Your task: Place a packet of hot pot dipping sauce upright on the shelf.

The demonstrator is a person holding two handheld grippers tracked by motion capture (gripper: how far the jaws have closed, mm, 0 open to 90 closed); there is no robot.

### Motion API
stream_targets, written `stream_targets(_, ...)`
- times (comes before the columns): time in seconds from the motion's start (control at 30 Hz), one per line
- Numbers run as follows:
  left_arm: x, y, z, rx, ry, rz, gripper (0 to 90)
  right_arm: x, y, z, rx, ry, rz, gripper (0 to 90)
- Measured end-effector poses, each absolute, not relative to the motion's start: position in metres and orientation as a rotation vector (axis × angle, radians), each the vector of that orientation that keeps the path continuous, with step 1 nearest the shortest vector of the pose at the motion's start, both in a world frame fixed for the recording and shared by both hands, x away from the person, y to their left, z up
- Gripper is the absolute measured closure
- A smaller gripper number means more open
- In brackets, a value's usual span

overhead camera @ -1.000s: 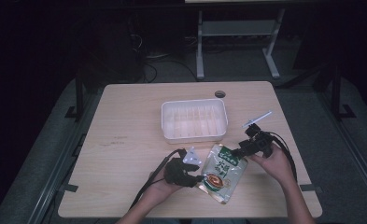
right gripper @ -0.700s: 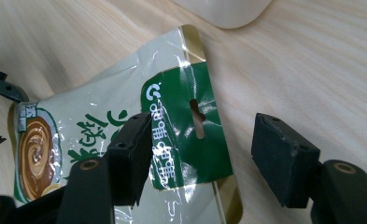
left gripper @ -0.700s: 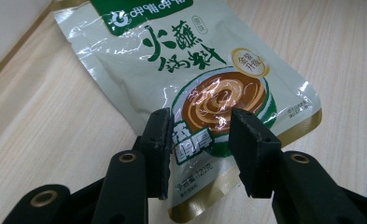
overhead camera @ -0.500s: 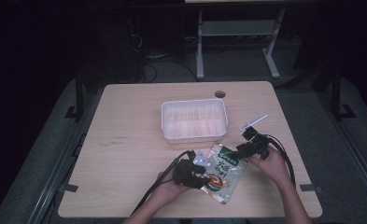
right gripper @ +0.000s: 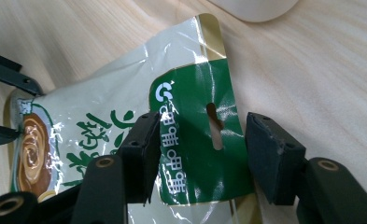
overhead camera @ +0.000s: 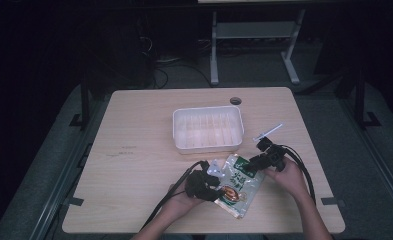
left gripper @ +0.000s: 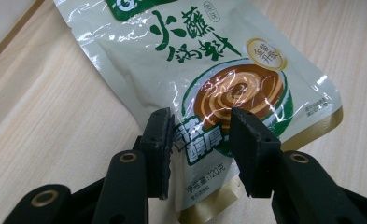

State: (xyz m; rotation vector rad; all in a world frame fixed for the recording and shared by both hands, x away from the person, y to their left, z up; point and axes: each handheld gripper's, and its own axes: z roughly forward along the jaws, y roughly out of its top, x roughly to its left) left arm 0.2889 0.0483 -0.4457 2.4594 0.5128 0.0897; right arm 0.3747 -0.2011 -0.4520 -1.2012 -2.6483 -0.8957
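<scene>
On the table my left gripper pinched the "120克" end of the pouch, while my right gripper, jaws just closing, straddled its green header without clamping.

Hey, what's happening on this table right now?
A person is working a sauce pouch with a tool in each hand. The left tool is shut on the pouch's lower end. The right tool straddles the green top strip, and its jaws have just been closing, not yet pinching it. The pouch lies on the table, in front of a white plastic tray.
</scene>
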Motion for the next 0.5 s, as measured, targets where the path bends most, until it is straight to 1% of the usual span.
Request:
stream_targets(0.3, 0.290, 0.048, -0.447, 2.451, 0.524, 0.094, 59.6, 0.368, -0.207, -0.438, -1.183, -2.639, -0.979, 48.1)
stream_targets(0.5, 0.289, 0.048, -0.448, 2.447, 0.524, 0.106, 59.8, 0.362, -0.211, -0.427, -1.149, -2.631, -1.048, 53.8)
